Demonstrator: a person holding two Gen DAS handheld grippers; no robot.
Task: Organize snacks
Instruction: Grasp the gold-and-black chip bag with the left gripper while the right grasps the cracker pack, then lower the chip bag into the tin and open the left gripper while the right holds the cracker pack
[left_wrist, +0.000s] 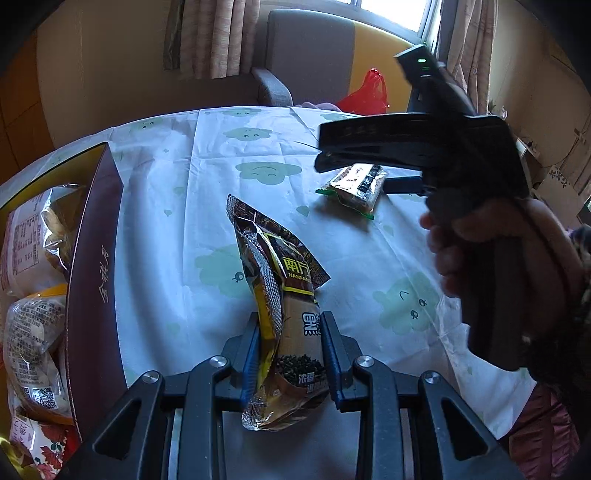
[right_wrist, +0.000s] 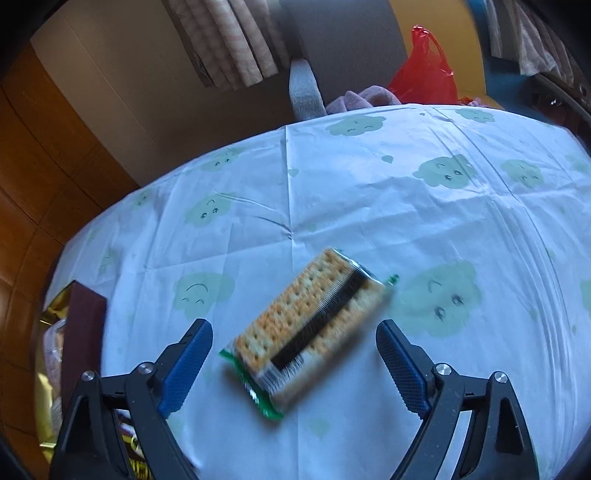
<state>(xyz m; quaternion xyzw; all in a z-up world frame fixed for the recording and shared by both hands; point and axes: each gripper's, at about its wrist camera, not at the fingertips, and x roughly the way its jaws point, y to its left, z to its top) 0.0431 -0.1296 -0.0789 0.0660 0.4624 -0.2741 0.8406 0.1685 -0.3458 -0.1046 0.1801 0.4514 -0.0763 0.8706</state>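
The left gripper (left_wrist: 290, 354) is clamped on a glossy brown-and-yellow foil sachet (left_wrist: 280, 295), crinkled, above the tabletop (left_wrist: 184, 221). The right gripper (right_wrist: 294, 363) stands wide apart over a flat rectangular cracker pack (right_wrist: 310, 325) in clear plastic, lying on the creased cloud-print cloth.

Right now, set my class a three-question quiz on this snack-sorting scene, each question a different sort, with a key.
1. True or false: the left gripper is shut on the brown sachet.
2. The cracker packet lies: A) in the box, B) on the tablecloth between the open right gripper's fingers, C) on the chair.
3. Fill in: the maroon box of wrapped snacks sits at the table's ____ edge in the left wrist view.

Key: 1 true; 2 B; 3 left.
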